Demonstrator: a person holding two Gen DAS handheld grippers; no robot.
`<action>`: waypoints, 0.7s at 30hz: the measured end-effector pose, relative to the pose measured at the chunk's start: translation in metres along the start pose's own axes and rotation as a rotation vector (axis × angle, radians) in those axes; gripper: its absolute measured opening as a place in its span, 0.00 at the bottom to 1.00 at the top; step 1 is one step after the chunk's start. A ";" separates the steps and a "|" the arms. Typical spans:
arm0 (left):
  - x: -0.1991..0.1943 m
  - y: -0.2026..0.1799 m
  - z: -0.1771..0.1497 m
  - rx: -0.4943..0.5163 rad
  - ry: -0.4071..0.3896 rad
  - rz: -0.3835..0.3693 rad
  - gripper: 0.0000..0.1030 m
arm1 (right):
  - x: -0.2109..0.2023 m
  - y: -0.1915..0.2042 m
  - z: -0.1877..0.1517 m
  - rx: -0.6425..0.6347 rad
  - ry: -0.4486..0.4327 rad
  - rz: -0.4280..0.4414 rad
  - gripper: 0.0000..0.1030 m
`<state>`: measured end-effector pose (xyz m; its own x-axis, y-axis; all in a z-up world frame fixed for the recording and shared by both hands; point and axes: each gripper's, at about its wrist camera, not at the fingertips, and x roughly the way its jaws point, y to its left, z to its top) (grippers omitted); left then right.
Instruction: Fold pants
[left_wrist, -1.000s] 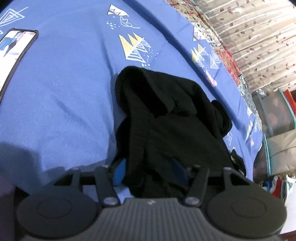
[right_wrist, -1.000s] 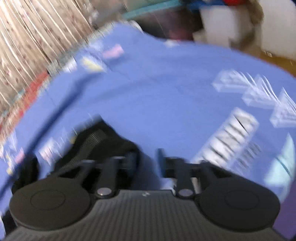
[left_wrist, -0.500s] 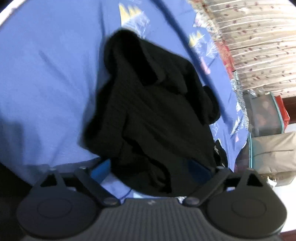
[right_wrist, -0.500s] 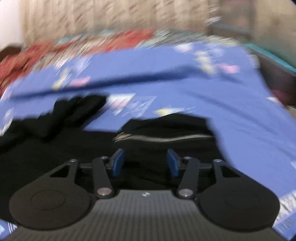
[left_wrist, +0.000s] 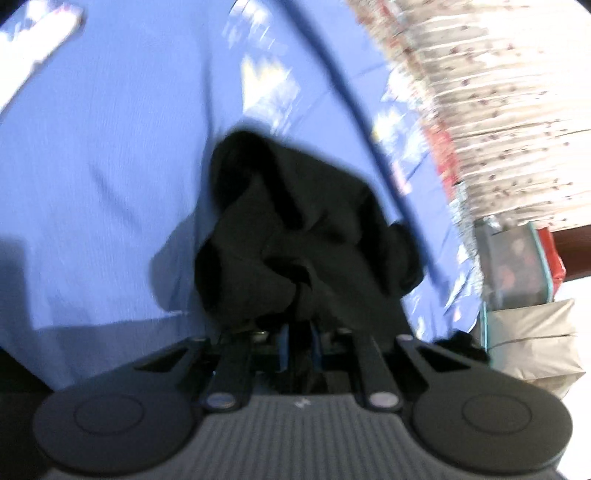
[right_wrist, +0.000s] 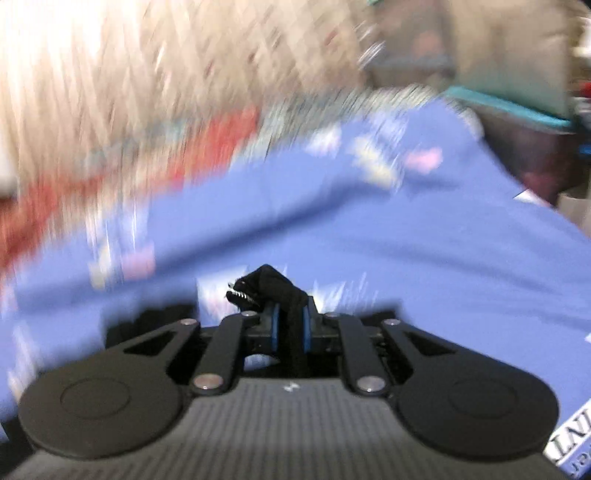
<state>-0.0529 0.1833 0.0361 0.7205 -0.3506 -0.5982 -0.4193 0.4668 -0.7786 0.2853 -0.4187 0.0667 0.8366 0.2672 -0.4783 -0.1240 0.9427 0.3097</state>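
The black pants lie crumpled in a heap on the blue patterned bed sheet. My left gripper is shut on the near edge of the heap, with dark cloth bunched between its blue pads. In the blurred right wrist view, my right gripper is closing. Its blue pads press a fold of the black pants, where zipper teeth show, lifted above the sheet. More black cloth hangs below its left finger.
A beige flowered curtain runs along the bed's far side. Storage boxes stand past the bed's corner. A bright flat object lies at the upper left. A teal-rimmed container stands beyond the bed.
The left jaws opened wide around the heap, then shut on its near edge. The right gripper swung over to the zipper part, closed on it and rose with the cloth.
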 end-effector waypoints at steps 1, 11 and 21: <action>-0.014 -0.005 0.004 0.025 -0.033 0.013 0.07 | -0.019 -0.011 0.015 0.067 -0.058 0.009 0.14; -0.031 0.040 -0.014 -0.002 0.024 0.191 0.14 | -0.115 -0.144 -0.042 0.519 -0.143 -0.152 0.14; -0.079 0.035 -0.001 0.065 -0.110 0.219 0.37 | -0.148 -0.185 -0.100 0.684 -0.224 -0.645 0.50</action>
<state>-0.1249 0.2267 0.0558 0.6736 -0.1464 -0.7245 -0.5385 0.5742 -0.6167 0.1309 -0.6128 -0.0019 0.7258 -0.3722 -0.5786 0.6736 0.5553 0.4878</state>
